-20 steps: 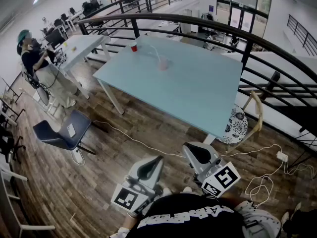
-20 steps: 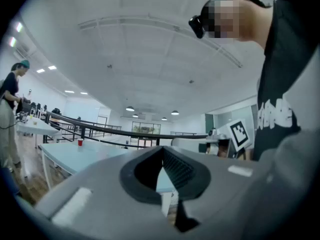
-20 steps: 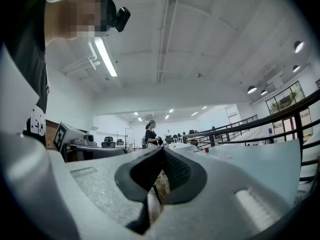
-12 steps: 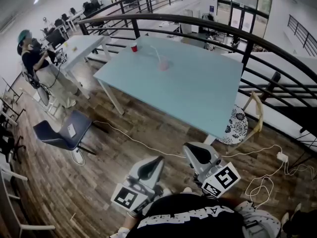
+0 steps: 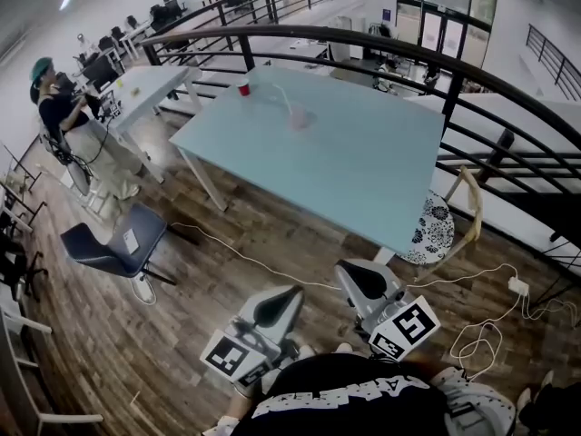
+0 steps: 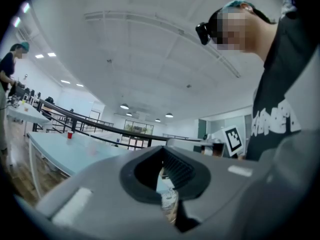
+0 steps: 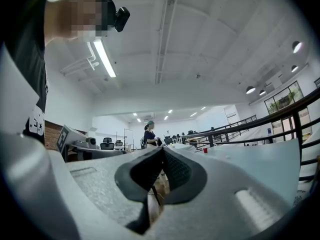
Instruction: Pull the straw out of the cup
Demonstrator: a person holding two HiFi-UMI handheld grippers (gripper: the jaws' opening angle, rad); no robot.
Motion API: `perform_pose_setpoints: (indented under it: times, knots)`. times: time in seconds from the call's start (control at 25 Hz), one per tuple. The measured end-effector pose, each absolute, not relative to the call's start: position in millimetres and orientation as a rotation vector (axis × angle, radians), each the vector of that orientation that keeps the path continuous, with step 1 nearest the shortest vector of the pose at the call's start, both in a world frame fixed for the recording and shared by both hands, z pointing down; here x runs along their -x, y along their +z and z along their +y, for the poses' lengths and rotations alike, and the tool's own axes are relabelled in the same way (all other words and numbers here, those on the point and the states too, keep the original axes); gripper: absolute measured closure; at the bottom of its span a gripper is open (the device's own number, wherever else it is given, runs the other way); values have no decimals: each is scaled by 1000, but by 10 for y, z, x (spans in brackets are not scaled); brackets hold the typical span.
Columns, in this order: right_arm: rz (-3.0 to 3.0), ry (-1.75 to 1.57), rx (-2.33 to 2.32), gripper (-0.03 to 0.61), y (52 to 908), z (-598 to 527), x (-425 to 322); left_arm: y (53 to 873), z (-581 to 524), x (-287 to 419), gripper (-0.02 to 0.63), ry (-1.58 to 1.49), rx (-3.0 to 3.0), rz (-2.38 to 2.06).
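Observation:
Far ahead, a clear cup [image 5: 299, 117] with a pale straw [image 5: 286, 96] leaning to the left stands on the light blue table [image 5: 354, 166]. Both grippers hang close to my body, well short of the table. In the head view my left gripper [image 5: 275, 308] is low at the centre-left and my right gripper [image 5: 362, 281] is beside it. In the left gripper view the left gripper [image 6: 163, 153] has its jaws closed with nothing between them. The right gripper [image 7: 162, 152] is likewise shut and empty.
A small red cup [image 5: 244, 86] stands at the table's far left corner. A black railing [image 5: 454, 71] curves behind the table. A dark blue chair [image 5: 113, 243] and a patterned stool [image 5: 434, 230] stand on the wood floor, crossed by a white cable [image 5: 245, 257]. A person [image 5: 64, 121] works at a far desk.
My left gripper has shifted slightly down and left. The person at the far desk has moved a little. The cup and straw are unchanged.

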State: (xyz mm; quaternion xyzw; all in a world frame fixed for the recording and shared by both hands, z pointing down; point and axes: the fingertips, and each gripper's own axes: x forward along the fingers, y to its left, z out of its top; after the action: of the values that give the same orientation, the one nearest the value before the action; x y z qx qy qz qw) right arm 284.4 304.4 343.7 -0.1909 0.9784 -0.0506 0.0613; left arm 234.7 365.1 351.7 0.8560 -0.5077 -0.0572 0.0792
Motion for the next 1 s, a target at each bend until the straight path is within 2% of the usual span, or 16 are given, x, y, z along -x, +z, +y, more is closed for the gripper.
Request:
perform_pose_setpoints:
  times: [0.28,1.0]
  knots:
    - [2951,-157,583,578,3451,2969,-2934,3526,3575,-2390,624,-184,-2594,-1493]
    - [2946,-202,540,578,3600,2749,-3409,3430,3443,-2631,624,-150,-2493,-1877]
